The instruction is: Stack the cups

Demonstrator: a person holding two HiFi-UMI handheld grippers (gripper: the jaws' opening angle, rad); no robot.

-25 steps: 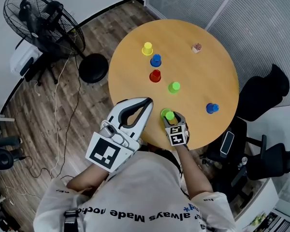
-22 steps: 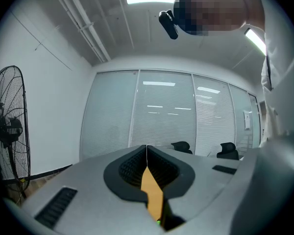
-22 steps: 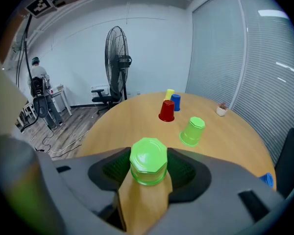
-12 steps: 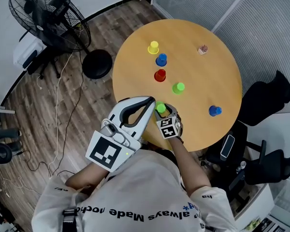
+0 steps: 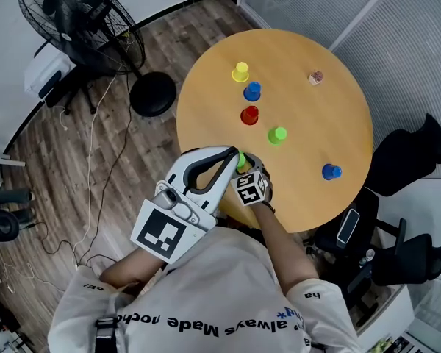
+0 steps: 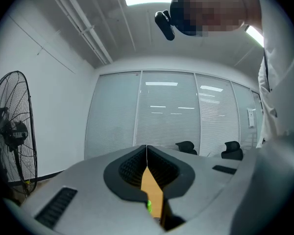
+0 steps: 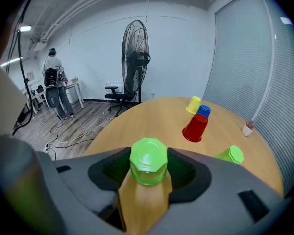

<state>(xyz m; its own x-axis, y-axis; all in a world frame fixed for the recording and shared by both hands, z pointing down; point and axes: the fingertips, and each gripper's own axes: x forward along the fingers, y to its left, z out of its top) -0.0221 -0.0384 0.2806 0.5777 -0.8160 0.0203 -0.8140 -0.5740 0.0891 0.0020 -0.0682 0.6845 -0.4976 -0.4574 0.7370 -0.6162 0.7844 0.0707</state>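
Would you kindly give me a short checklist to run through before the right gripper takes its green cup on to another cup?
1. Held green cup gripped between the jaws of the right gripper: ok.
2. Second green cup standing free, with bare table around it: ok.
3. Held green cup mouth down, matching the second green cup: ok.
4. Held green cup lifted off the table: cannot tell.
5. Left gripper empty, jaws together: ok.
6. Left gripper clear of the held green cup: cannot tell; its tip sits right beside the cup in the head view.
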